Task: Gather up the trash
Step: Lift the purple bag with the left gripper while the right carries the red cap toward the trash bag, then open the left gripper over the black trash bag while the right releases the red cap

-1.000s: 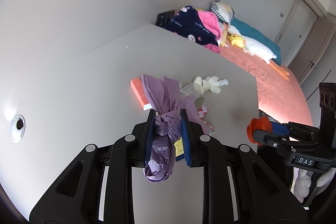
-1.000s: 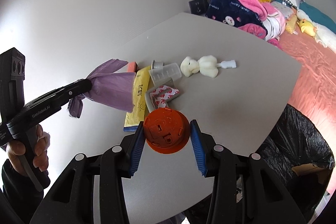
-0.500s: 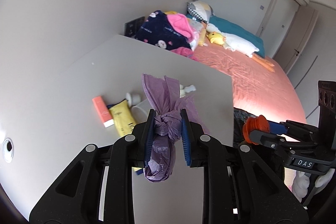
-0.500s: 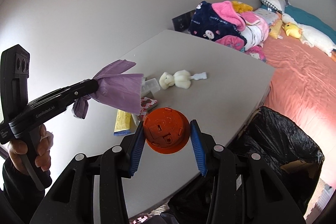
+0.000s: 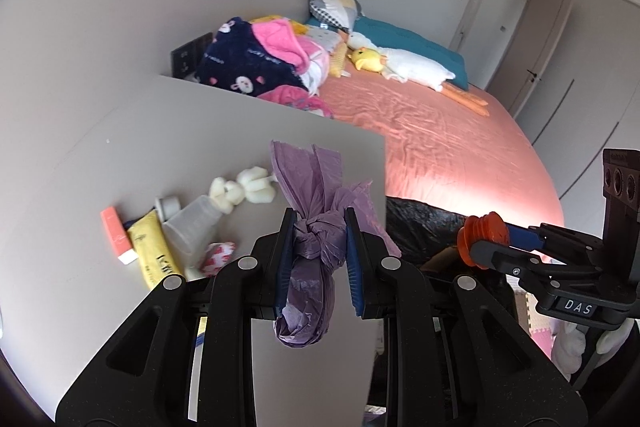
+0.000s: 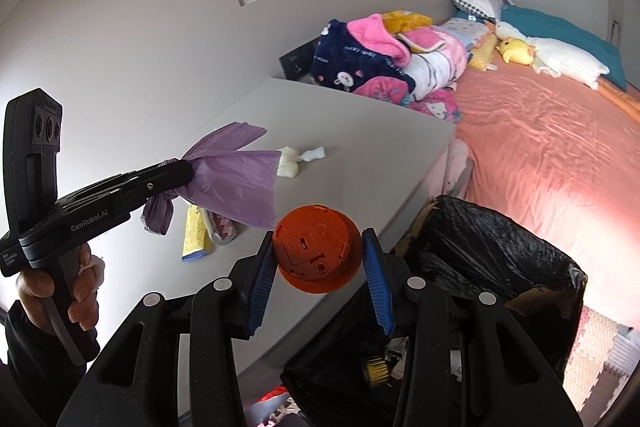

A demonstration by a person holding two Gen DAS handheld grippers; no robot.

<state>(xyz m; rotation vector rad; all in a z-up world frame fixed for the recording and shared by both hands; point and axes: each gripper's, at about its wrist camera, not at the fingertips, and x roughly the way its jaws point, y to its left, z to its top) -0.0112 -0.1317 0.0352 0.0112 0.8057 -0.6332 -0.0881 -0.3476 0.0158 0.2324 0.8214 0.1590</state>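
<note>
My left gripper [image 5: 316, 227] is shut on the knot of a purple plastic bag [image 5: 316, 211], held above the grey table [image 5: 120, 155] near its right edge. In the right wrist view that purple bag [image 6: 236, 183] fans out from the left gripper [image 6: 188, 171], which a hand holds. My right gripper [image 6: 318, 247] is shut on an orange plastic cap [image 6: 318, 255], which hangs over the table edge beside the black-lined trash bin [image 6: 480, 267]. In the left wrist view the orange cap [image 5: 484, 233] shows at the right, above the bin's black bag [image 5: 424, 223].
On the table lie a small white plush toy [image 5: 244, 189], a clear plastic cup [image 5: 192, 231], a yellow packet [image 5: 154, 253], a pink eraser-like block [image 5: 116, 237] and a red-and-white wrapper [image 5: 218, 255]. A bed [image 5: 460, 151] with pillows, clothes and plush toys lies beyond.
Both grippers have travelled right with their loads, from over the table's clutter toward its right edge. The black trash bin has come into view under the right gripper.
</note>
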